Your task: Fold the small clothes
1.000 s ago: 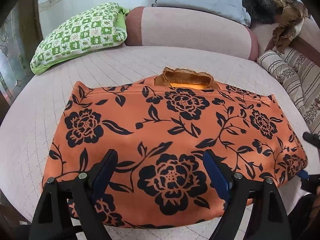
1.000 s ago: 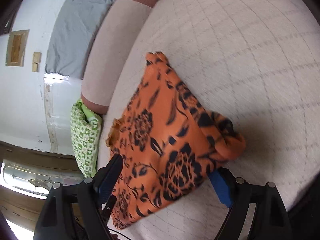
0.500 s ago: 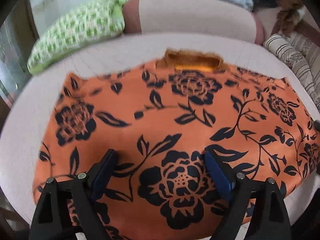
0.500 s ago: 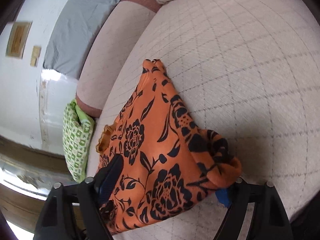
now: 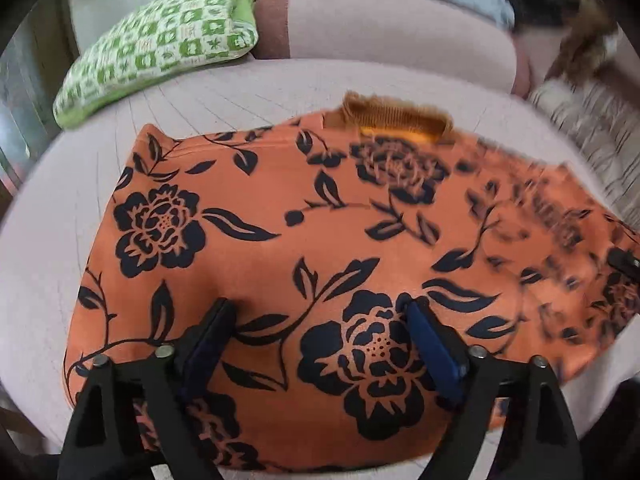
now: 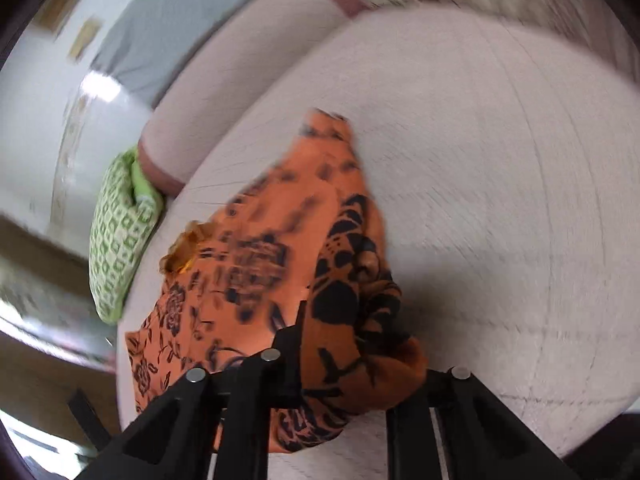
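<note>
Garment (image 5: 320, 240) on the bed (image 5: 248, 92), orange with black flowers.
It fills the centre of the left view, spread flat; left gripper (image 5: 320, 320) is wide open above its lower middle, holding nothing. In the right view, the right gripper (image 6: 360, 364) is closed on a bunched edge at lower centre. Green pillow (image 5: 160, 40) lies upper left.

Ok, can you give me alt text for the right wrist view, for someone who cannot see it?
The right tongs close on a bunched edge of an orange garment with black flowers, lifting it off a pale quilted bed. A green checked pillow lies at the left beside a pink bolster. The picture is motion-blurred.
</note>
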`<move>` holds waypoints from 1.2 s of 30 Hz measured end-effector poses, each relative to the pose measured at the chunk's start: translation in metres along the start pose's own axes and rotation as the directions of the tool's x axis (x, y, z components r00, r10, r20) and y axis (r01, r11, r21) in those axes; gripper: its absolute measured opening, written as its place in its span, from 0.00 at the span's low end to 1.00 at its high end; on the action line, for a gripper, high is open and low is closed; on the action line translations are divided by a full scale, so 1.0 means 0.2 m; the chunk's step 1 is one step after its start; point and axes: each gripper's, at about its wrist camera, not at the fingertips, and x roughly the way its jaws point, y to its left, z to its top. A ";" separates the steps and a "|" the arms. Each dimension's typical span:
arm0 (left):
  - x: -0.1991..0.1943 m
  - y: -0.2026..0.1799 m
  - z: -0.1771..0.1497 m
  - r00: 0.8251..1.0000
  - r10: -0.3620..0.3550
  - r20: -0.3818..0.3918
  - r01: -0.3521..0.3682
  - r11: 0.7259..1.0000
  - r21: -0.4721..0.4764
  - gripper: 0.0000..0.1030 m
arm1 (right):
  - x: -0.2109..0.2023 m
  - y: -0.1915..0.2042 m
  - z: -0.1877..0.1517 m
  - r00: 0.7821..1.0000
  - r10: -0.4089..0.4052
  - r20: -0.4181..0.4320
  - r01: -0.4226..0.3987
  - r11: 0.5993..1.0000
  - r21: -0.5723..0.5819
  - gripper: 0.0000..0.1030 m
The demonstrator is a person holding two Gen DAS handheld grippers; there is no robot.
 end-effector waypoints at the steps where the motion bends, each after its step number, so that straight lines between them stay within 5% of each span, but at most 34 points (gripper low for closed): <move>1: -0.06 0.07 0.01 0.999 -0.043 0.023 0.045 0.996 -0.071 0.77 | -0.04 0.09 0.01 1.000 0.000 0.023 0.001 0.998 -0.056 0.13; 5: -0.35 0.38 -0.02 0.976 0.031 0.216 0.042 0.945 -0.326 0.77 | -0.21 0.62 -0.01 0.994 0.039 0.102 -0.004 0.947 -0.322 0.12; 10: -0.54 0.88 -0.19 0.918 0.272 0.289 -0.050 0.801 -0.596 0.77 | -0.21 1.29 -0.31 0.991 0.122 0.061 -0.062 0.800 -0.597 0.12; 12: -0.51 1.01 -0.24 0.916 0.310 0.255 -0.073 0.754 -0.653 0.77 | -0.08 1.46 -0.50 0.994 0.114 0.003 -0.083 0.748 -0.658 0.12; 16: -0.38 1.16 -0.31 0.950 0.279 0.142 -0.089 0.674 -0.733 0.77 | 0.45 1.58 -0.86 0.969 -0.038 -0.245 -0.150 0.698 -0.700 0.13; 17: -0.37 1.17 -0.31 0.954 0.269 0.135 -0.086 0.673 -0.735 0.77 | 0.58 1.54 -0.93 0.945 -0.086 -0.315 -0.163 0.712 -0.683 0.13; 19: -0.39 1.16 -0.32 0.951 0.273 0.143 -0.083 0.675 -0.733 0.77 | 0.61 1.53 -0.96 0.950 -0.107 -0.294 -0.120 0.744 -0.657 0.13; 25: -0.39 1.14 -0.29 0.952 0.259 0.164 -0.060 0.683 -0.728 0.77 | 0.27 1.68 -0.78 0.978 0.028 -0.206 -0.158 0.743 -0.650 0.12; 29: -0.38 1.16 -0.30 0.951 0.265 0.156 -0.066 0.671 -0.738 0.77 | 0.12 1.71 -0.86 0.983 0.098 -0.152 -0.175 0.732 -0.658 0.13; 30: -0.37 1.16 -0.30 0.953 0.265 0.149 -0.070 0.668 -0.741 0.77 | 0.16 1.69 -0.92 0.981 0.093 -0.171 -0.184 0.729 -0.659 0.13; 33: -0.37 1.14 -0.32 0.957 0.254 0.138 -0.074 0.677 -0.732 0.77 | 0.52 1.59 -1.17 0.942 -0.090 -0.323 -0.172 0.696 -0.697 0.17; 35: -0.37 1.11 -0.31 0.955 0.260 0.144 -0.083 0.699 -0.710 0.77 | 0.53 1.58 -1.20 0.953 -0.046 -0.298 -0.188 0.682 -0.707 0.22; 36: -0.38 1.10 -0.31 0.953 0.264 0.148 -0.087 0.707 -0.701 0.77 | 0.51 1.58 -1.20 0.952 -0.024 -0.305 -0.206 0.687 -0.697 0.34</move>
